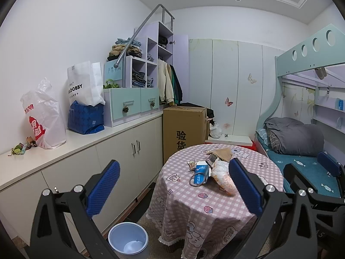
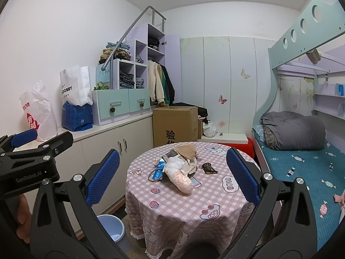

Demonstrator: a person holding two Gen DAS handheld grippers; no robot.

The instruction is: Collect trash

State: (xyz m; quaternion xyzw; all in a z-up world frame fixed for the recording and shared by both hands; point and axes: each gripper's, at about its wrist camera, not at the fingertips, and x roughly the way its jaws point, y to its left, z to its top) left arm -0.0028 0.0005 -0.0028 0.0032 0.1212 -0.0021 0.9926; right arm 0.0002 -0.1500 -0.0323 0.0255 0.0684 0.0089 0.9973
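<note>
Both grippers, left and right, hang short of the table, jaws apart and empty, framing the trash heaped there (bin beside it).

Small bedroom here. Along the left wall there's a long white cabinet with a white plastic bag, a blue bag and a white paper bag standing on top, next to mint drawers. Above those, cubby shelves stuffed with folded clothes, and jackets hanging just beside them. A cardboard box stands on the floor at the cabinet's end. On the right, a bunk bed with a grey duvet rolled up on the teal sheet.
</note>
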